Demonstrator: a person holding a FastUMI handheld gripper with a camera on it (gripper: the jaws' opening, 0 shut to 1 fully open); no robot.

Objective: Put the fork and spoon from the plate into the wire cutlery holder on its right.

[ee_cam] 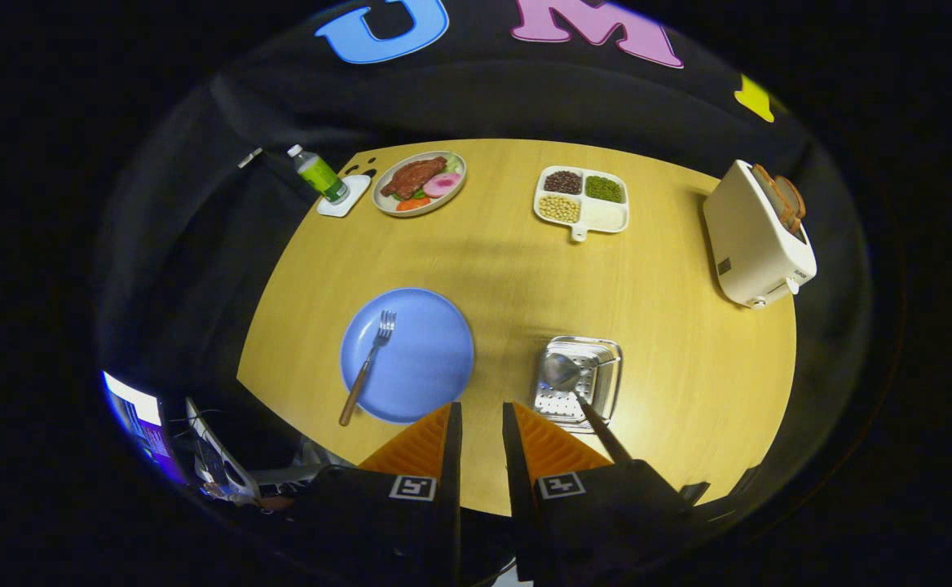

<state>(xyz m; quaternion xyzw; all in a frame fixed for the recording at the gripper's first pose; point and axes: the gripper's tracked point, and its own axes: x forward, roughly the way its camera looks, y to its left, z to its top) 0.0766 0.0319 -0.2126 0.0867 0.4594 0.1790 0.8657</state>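
The blue plate (407, 355) sits on the wooden table (517, 269), and everything else is easiest to place from it. The fork (368, 367) lies on the plate's left half, tines pointing away toward the far side of the table, its wooden handle running back over the near rim and sticking out onto the tabletop. To the right of the plate, with a strip of bare wood between, stands the wire cutlery holder (580, 381), a shiny metal basket with a perforated bottom. The spoon (578, 391) already rests in it, bowl up against the holder's left side and its dark handle leaning out over the near edge toward the gripper. The gripper (481, 424) hangs above the near edge of the table, its fingers a narrow gap apart and holding nothing, the tips pointing at the bare wood between the plate and the holder; the left finger (427, 444) comes just beside the plate's near right rim, the right finger sits close to the spoon's handle. Far beyond the plate, a dish of food (419, 183) stands beside a green bottle (318, 174) on a white coaster. Farther right of that sits a white divided tray (581, 202) of beans, and well off past the holder a white toaster (757, 234) with bread in its slots.
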